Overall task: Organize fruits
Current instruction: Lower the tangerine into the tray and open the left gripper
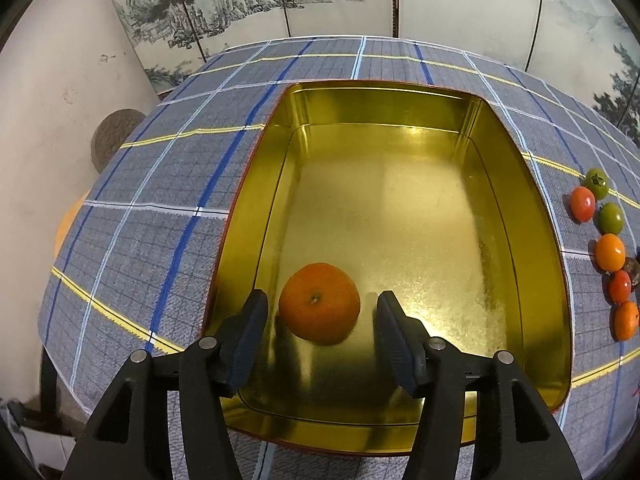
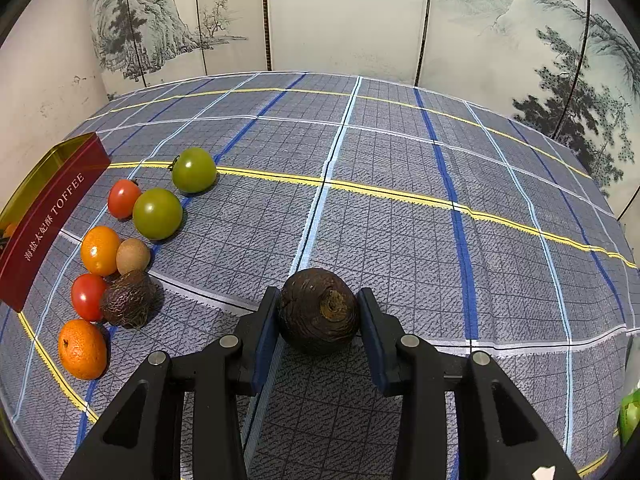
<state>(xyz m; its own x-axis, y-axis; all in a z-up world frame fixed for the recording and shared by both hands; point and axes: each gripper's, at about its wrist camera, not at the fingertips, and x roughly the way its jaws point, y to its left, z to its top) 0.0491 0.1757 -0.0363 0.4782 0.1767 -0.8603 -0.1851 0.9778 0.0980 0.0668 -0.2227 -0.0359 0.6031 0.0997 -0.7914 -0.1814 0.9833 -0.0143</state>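
Note:
A gold tin with red outer walls sits on the checked cloth. One orange mandarin lies on its floor near the front left. My left gripper is open, its pads on either side of the mandarin with gaps showing. My right gripper is shut on a dark brown wrinkled fruit above the cloth. To its left lies a cluster of fruit: two green tomatoes, red tomatoes, mandarins, a brown kiwi-like fruit and another dark wrinkled fruit.
The tin's red side reading TOFFEE shows at the left of the right wrist view. A painted folding screen stands behind the table. The fruit row also shows at the right edge of the left wrist view. A green object sits at the far right.

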